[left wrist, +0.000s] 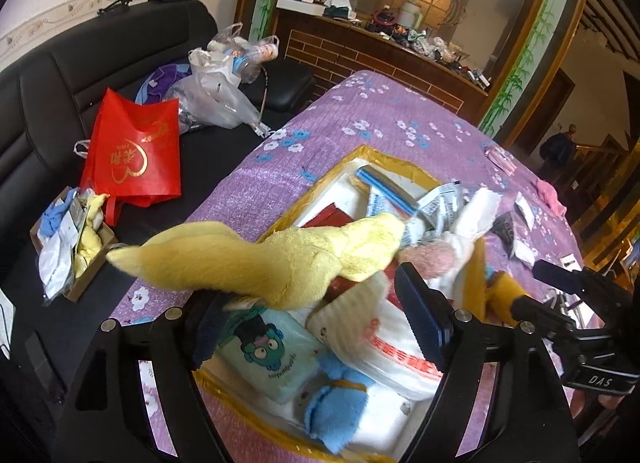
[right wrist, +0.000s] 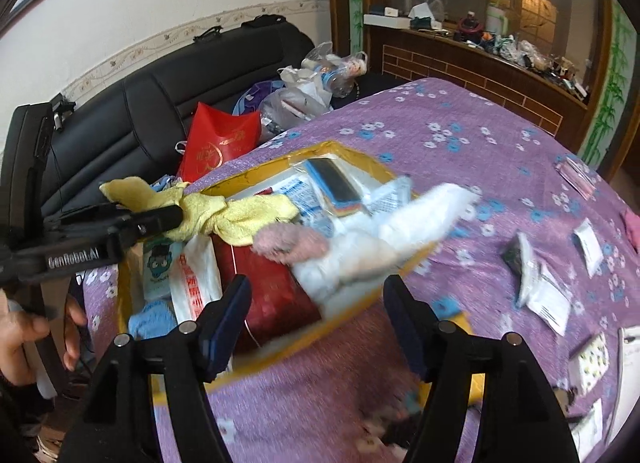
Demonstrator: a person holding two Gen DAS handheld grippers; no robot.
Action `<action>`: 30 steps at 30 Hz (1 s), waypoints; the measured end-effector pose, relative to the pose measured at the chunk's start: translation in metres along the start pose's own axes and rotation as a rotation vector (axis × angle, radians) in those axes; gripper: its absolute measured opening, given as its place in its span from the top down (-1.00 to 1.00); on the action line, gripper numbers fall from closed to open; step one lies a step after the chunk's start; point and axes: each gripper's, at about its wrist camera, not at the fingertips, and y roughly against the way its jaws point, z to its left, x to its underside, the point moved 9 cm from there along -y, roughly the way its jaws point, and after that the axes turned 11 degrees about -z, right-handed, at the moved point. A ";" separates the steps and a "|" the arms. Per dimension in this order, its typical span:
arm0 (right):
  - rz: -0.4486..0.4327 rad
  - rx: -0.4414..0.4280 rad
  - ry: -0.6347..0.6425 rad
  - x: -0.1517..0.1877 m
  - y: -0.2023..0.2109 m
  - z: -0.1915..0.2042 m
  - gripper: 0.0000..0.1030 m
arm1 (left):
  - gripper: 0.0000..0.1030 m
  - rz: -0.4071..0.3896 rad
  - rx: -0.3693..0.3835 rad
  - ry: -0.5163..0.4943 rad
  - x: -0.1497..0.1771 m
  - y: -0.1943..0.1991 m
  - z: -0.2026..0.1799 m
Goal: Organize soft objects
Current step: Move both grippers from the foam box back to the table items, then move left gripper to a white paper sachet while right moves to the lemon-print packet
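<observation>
Yellow towel (left wrist: 256,259): fluffy terry cloth, matt, deep nap. White cloth (right wrist: 400,231): plush, fuzzy, matt; the pink piece (right wrist: 290,243) beside it is shaggy pile. Blue cloth (left wrist: 336,407): soft fleece, matt. Box (right wrist: 352,153): yellow cardboard with glossy tape along its rim. Red packet (right wrist: 276,299) inside: smooth, shiny film. Counter cover (left wrist: 400,111): purple woven cloth, floral print, faintly ribbed, matt. Red bag (left wrist: 132,151): non-woven fabric, matt, gold print. Sofa (left wrist: 80,75): black leather-like, smooth, slight sheen. Left gripper (left wrist: 312,327) and right gripper (right wrist: 316,323): black matt plastic, ridged dark-blue pads, bright metal pins.
</observation>
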 end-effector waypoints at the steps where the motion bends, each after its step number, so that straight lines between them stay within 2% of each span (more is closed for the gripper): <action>1: -0.008 0.006 -0.011 0.002 0.008 -0.005 -0.50 | -0.56 0.004 0.004 -0.006 0.000 0.003 -0.004; 4: -0.034 0.011 -0.027 0.007 0.036 -0.022 -0.52 | -0.56 0.018 0.025 -0.034 0.001 0.013 -0.019; 7: -0.062 0.057 -0.035 0.013 0.065 -0.046 -0.52 | -0.56 0.042 0.057 -0.086 0.006 0.022 -0.043; 15: -0.109 0.224 -0.153 0.043 0.130 -0.129 -0.53 | -0.56 0.122 0.225 -0.175 0.022 0.026 -0.131; 23: -0.065 0.321 -0.317 0.094 0.151 -0.197 -0.53 | -0.55 0.249 0.301 -0.249 0.056 -0.003 -0.195; 30: -0.044 0.355 -0.420 0.122 0.158 -0.233 -0.53 | -0.55 0.320 0.313 -0.255 0.072 -0.026 -0.215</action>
